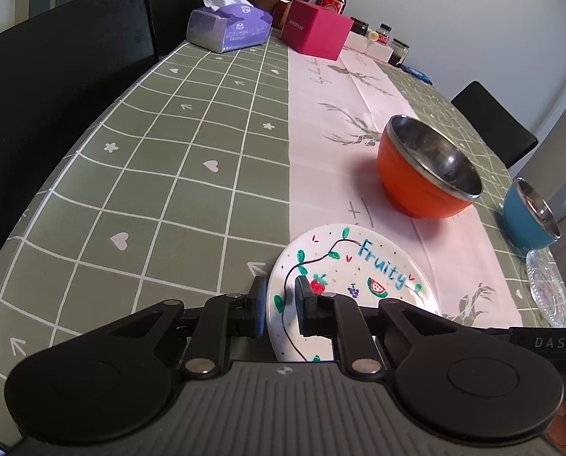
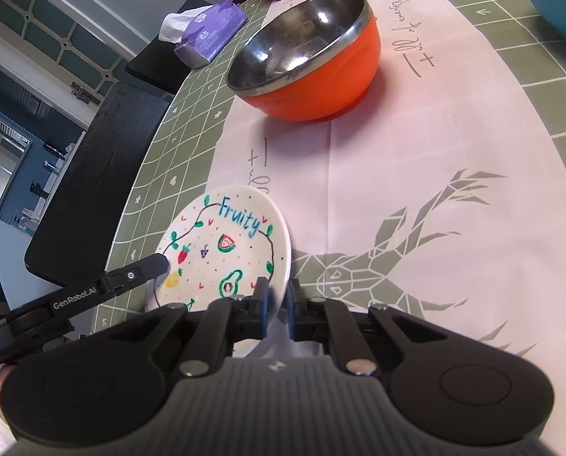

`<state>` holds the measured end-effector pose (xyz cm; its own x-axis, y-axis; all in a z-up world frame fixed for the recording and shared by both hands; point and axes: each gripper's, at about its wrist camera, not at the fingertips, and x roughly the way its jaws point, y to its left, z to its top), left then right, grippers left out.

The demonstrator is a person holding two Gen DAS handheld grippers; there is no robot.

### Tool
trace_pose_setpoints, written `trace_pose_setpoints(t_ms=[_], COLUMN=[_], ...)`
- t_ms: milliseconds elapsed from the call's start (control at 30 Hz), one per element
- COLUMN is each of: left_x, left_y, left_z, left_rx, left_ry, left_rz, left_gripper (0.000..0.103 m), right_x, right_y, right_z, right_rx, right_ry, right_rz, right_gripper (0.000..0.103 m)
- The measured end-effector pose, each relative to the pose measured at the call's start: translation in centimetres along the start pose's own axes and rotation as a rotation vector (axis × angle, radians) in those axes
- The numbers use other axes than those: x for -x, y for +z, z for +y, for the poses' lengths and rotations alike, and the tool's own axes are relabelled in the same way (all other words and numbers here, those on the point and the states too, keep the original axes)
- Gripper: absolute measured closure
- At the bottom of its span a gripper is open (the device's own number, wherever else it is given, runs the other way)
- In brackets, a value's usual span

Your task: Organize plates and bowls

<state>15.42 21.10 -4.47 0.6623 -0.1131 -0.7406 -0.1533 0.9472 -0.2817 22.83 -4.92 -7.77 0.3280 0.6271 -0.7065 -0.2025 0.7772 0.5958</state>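
Both hand-held grippers pinched the painted plate (image 1: 353, 277) at the near tabletop (image 1: 176, 174) edge: the left hand-held gripper (image 1: 279, 296) its left rim, the right hand-held gripper (image 2: 278, 296) its right rim. The orange bowl (image 1: 427, 171) sat farther in.

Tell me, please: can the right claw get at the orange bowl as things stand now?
Probably not yet. The right claw is shut on the rim of the Fruity plate, so it is busy. The path over the runner to the orange bowl looks free otherwise.
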Motion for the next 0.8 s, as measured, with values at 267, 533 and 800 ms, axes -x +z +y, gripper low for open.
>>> trace_pose_setpoints(t_ms=[267,533,800], left_x=[1.9,4.7,6.3], left_y=[0.3,0.1,-1.8], left_z=[-1.0,-3.2,-6.4], left_rx=[0.005,0.0,-0.033], left_ry=[-0.022,-0.084,-0.136], left_rz=[-0.043,-0.072,-0.056], left_gripper=[0.086,0.086,0.086], right_x=[2.0,6.1,10.5], right_y=[0.0,-0.5,-1.9], right_z=[0.1,-0.7,-2.2], right_rx=[-0.019,-0.052,-0.098], right_ry=[0.018,0.032,0.02], right_rz=[-0.037,-0.081,-0.123], right_gripper=[0.096,0.096,0.097])
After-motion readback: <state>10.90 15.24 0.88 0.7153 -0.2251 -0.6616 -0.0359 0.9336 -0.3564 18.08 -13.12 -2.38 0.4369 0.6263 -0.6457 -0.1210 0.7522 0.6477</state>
